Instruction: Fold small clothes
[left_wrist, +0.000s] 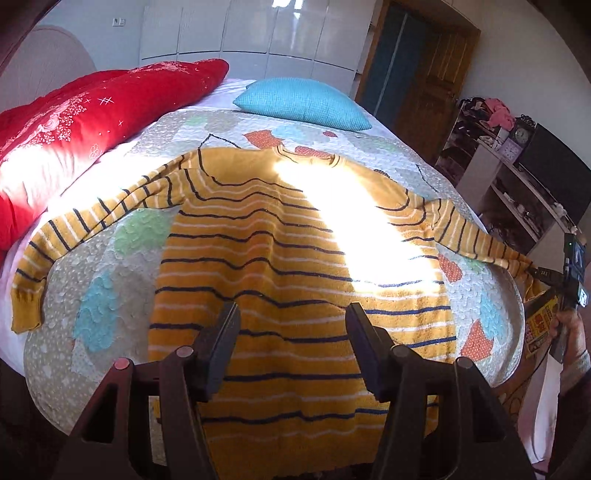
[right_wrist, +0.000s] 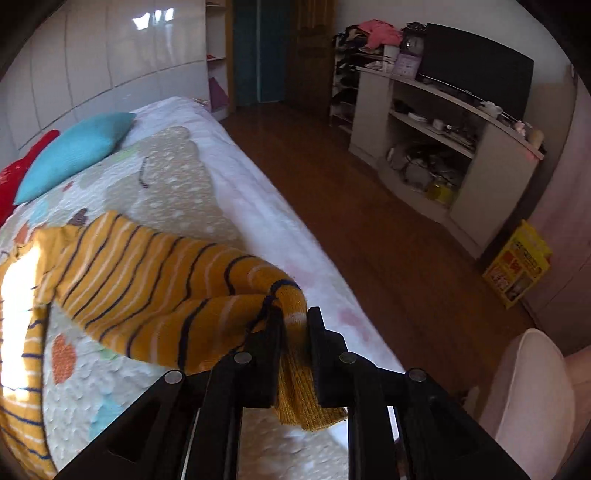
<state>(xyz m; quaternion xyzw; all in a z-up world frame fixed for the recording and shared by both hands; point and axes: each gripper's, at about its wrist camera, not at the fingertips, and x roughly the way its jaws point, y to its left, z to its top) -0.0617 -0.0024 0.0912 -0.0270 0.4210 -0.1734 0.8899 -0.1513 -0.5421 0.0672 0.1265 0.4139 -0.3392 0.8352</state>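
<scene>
- The striped sweater (left_wrist: 295, 236) is lying spread flat on the quilt (left_wrist: 110, 280).
- The left gripper (left_wrist: 291, 314) is hovering above its hem, jaws spread wide — gripping nothing.
- The right gripper (right_wrist: 293, 321) is pinching the sleeve cuff (right_wrist: 295, 369) at the bed's edge.

Glare (left_wrist: 347, 206) washes out your sweater's (left_wrist: 258, 258) chest stripes. Its hem runs under the left tongs (left_wrist: 291, 314) and off the lower edge. In the right wrist view, the sleeve cuff (right_wrist: 306, 402) is partly hidden between the right tongs (right_wrist: 295, 325). The shelf clutter (right_wrist: 424, 166) is too small to identify.
</scene>
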